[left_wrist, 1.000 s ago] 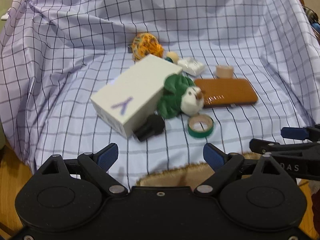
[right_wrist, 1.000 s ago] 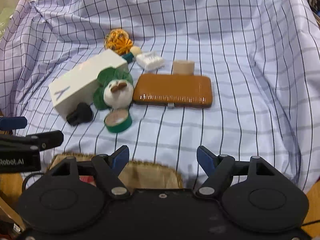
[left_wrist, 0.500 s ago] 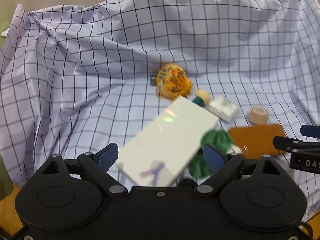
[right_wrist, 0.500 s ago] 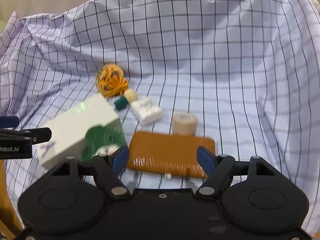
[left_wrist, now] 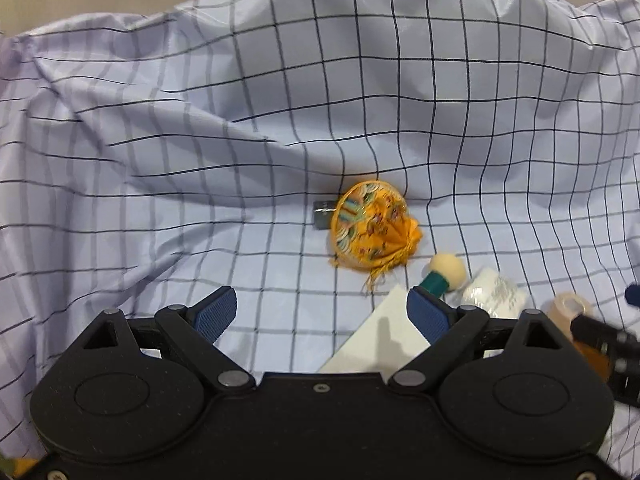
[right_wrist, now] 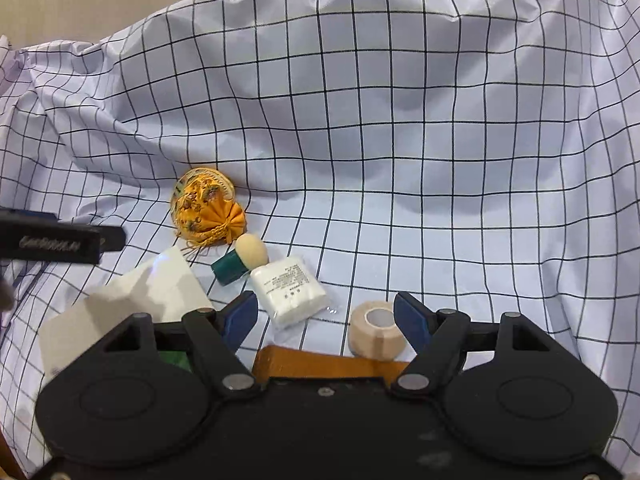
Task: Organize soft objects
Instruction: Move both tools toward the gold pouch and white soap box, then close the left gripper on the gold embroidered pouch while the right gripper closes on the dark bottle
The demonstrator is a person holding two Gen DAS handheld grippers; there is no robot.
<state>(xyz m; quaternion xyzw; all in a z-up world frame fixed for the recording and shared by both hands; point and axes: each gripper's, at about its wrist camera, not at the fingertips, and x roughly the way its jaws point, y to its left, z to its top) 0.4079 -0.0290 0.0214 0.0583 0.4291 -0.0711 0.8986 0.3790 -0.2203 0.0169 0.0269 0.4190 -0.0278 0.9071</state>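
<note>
1. Because both cameras have swept forward over the checked cloth (right_wrist: 400, 128), it now fills most of each view; it drapes the surface and rises in folds behind the clutter.
2. Where the white box (right_wrist: 132, 300) lay in full view a second ago, only a corner of it shows now, low in each picture, and the plush toy, green tape ring and wicker basket seen then have dropped out of frame below the grippers.
3. The left hand-held gripper (left_wrist: 322, 314) has its jaws wide with nothing between the pads, one pad over the box's corner.
4. The right hand-held gripper (right_wrist: 326, 316) stands at a middling gap, also empty; the tan case (right_wrist: 320, 362) peeks out just under it.
5. The orange drawstring pouch (left_wrist: 372, 232) has gone from far and small to the middle of the left view, resting at the foot of the cloth's back fold, with a small dark metal piece (left_wrist: 322, 214) touching its far side.
6. Close to it lie the white wrapped pack (right_wrist: 288, 288), the beige bandage roll (right_wrist: 374, 334) and the sponge-tipped applicator (right_wrist: 240, 260), all apart from both grippers.
7. My reading: nothing soft has been picked up yet; the advance suggests a reach toward the pouch or pack, so the sorting has barely begun.
</note>
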